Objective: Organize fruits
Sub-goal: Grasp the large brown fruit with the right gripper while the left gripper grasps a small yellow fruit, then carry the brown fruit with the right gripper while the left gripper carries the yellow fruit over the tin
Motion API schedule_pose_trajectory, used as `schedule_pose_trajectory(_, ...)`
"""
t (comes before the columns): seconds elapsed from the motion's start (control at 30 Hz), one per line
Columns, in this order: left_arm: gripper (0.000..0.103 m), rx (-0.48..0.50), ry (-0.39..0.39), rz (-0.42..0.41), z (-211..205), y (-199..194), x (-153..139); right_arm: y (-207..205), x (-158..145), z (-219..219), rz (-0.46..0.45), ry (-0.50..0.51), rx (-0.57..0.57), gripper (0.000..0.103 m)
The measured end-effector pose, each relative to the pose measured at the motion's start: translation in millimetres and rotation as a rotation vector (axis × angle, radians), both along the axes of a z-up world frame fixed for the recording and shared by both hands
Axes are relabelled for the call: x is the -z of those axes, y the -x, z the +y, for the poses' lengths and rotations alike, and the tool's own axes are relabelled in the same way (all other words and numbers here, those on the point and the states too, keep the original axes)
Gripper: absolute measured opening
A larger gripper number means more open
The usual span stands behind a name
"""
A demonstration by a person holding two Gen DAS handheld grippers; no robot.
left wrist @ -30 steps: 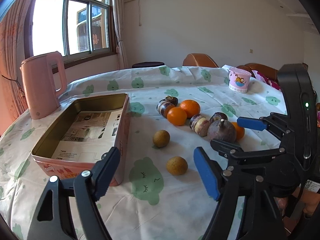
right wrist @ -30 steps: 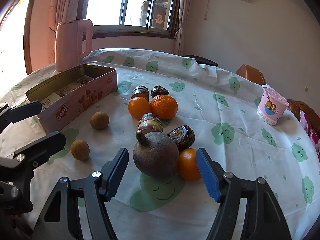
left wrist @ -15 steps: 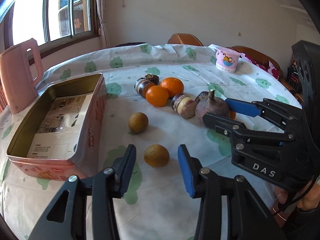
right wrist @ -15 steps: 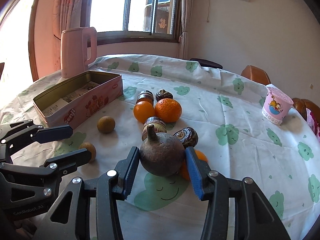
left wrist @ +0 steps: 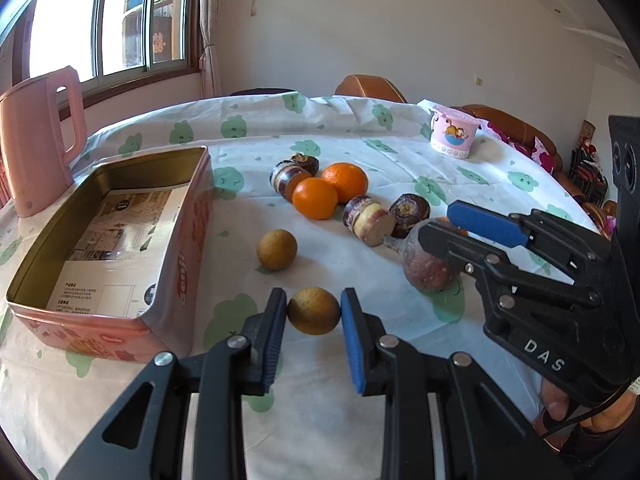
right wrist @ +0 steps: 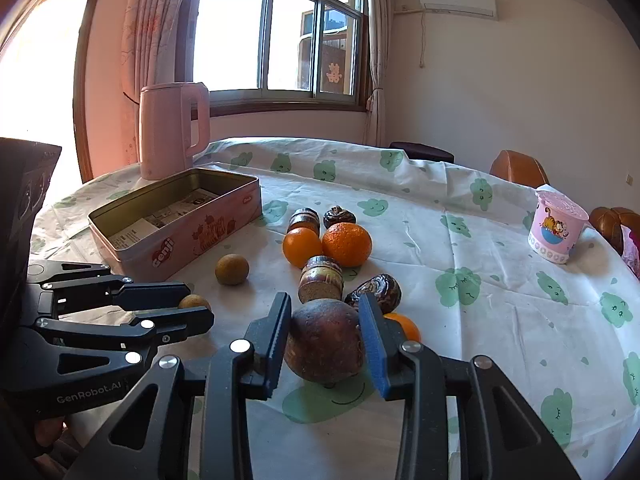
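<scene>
A small brown round fruit (left wrist: 314,314) lies on the tablecloth beside the open pink tin (left wrist: 192,216). My left gripper (left wrist: 313,304) is closing tight on it, with a pad pressed on each side. A large purple-brown round fruit (right wrist: 324,350) sits between the pads of my right gripper (right wrist: 325,320), which is closing firmly on it too. The left wrist view shows that fruit (left wrist: 428,270) in the right gripper (left wrist: 450,226). A second brown fruit (left wrist: 277,249), two oranges (left wrist: 315,198) and cut purple pieces (left wrist: 368,220) lie farther back.
A pink kettle (left wrist: 40,140) stands behind the tin (right wrist: 192,240). A pink cartoon cup (right wrist: 556,232) stands at the far right. A third orange (right wrist: 406,327) sits just behind the purple-brown fruit. Brown chairs stand past the table's far edge.
Both grippers went from wide open to shut. The left one closed around the near brown fruit, the right one around the purple-brown fruit. Both tilted and edged in toward their fruit.
</scene>
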State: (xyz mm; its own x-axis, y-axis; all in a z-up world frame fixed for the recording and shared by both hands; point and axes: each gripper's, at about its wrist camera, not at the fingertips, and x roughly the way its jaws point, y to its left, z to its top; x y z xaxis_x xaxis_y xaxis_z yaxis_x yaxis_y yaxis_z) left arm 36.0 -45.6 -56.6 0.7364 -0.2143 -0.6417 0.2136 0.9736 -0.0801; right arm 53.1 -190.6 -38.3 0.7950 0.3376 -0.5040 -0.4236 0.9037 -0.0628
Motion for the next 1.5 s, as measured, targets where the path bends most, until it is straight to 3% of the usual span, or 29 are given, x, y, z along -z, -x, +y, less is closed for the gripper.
schedule_pose_trajectory(0.17,0.029,-0.015,0.017,0.002,5,-1,2,-2,0,-2,0.013,-0.013,-0.002,0.036)
schedule_pose_trajectory(0.23,0.029,-0.018,0.013,-0.002,5,0,3,-4,2,-1,0.028,-0.007,-0.005,0.054)
schedule_pose_trajectory(0.3,0.029,-0.033,0.008,-0.014,5,1,0,-4,2,1,0.037,0.004,-0.004,0.061)
schedule_pose_trajectory(0.47,0.029,-0.053,-0.045,-0.118,2,4,-22,-11,4,-2,0.078,-0.012,0.009,0.061)
schedule_pose_trajectory(0.53,0.029,-0.051,-0.039,-0.122,3,-2,-24,-14,6,2,0.095,0.019,0.013,0.056)
schedule_pose_trajectory(0.77,0.029,-0.047,-0.041,-0.111,2,-10,-16,-20,12,8,0.138,0.08,0.041,0.056)
schedule_pose_trajectory(0.9,0.029,-0.042,-0.056,-0.122,0,-7,-15,-19,12,10,0.13,0.103,0.055,0.052)
schedule_pose_trajectory(1.1,0.029,-0.049,-0.055,-0.161,0,-1,-18,-14,6,0,0.093,0.024,0.041,0.052)
schedule_pose_trajectory(1.5,0.029,-0.068,-0.081,-0.217,-2,6,-21,-2,0,-2,0.014,-0.026,0.005,0.052)
